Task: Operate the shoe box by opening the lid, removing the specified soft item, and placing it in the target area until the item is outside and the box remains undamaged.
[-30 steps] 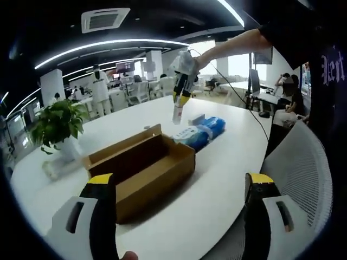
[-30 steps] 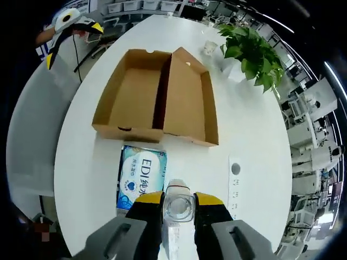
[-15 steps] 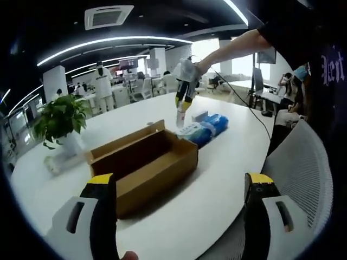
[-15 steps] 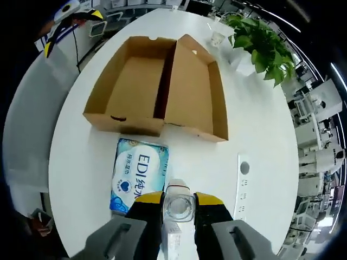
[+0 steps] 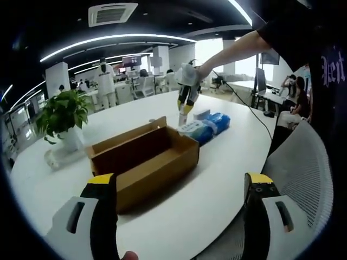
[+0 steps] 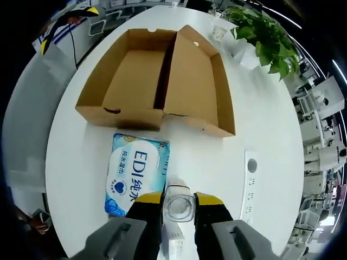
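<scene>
A matt brown cardboard shoe box [image 6: 157, 81] sits on a smooth, white bench [image 6: 265, 119] with a faint sheen. Beside it lies a glossy blue plastic-wrapped pack [image 6: 135, 174]. The chair [image 5: 301, 173] has a pale mesh back.

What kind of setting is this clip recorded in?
Most likely an open-plan office: rows of desks and chairs behind a round white table, strip ceiling lights, a ceiling air vent and a potted plant. People stand among the desks.

You've got open table [image 6: 271, 135] right of the box [image 6: 157, 76], but the blue pack [image 6: 135, 173] sits just in front of it and the plant [image 6: 265, 38] crowds the far corner.
</scene>
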Demonstrator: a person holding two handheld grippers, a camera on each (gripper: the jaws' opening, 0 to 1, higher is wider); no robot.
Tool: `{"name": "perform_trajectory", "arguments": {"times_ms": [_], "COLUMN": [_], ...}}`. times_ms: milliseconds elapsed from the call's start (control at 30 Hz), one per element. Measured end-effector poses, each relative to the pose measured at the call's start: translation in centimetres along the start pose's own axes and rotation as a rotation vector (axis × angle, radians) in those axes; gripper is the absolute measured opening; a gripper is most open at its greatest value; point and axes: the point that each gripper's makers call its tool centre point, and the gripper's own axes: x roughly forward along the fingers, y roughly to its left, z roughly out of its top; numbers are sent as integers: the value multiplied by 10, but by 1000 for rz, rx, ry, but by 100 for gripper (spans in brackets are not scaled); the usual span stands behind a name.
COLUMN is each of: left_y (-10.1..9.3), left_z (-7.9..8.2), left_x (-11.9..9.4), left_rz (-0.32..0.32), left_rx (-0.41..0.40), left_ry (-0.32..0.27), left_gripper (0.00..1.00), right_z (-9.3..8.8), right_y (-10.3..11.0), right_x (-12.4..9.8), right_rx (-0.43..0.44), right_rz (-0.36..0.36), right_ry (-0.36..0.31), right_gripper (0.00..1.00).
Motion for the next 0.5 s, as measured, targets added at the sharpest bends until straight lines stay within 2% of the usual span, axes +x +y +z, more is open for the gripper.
{"name": "perform_trajectory", "arguments": {"times_ms": [500], "left_y": [1], "left_z": [-5], "left_x": [1], "left_rz": [6], "left_rx": [-11], "left_ry": [10], "left_gripper": [97], "right_z": [0], "right_y": [4], "right_x": [10], "right_rx": [-3], "right_rz": [31], "right_ry": [21], "right_gripper": [17]}}
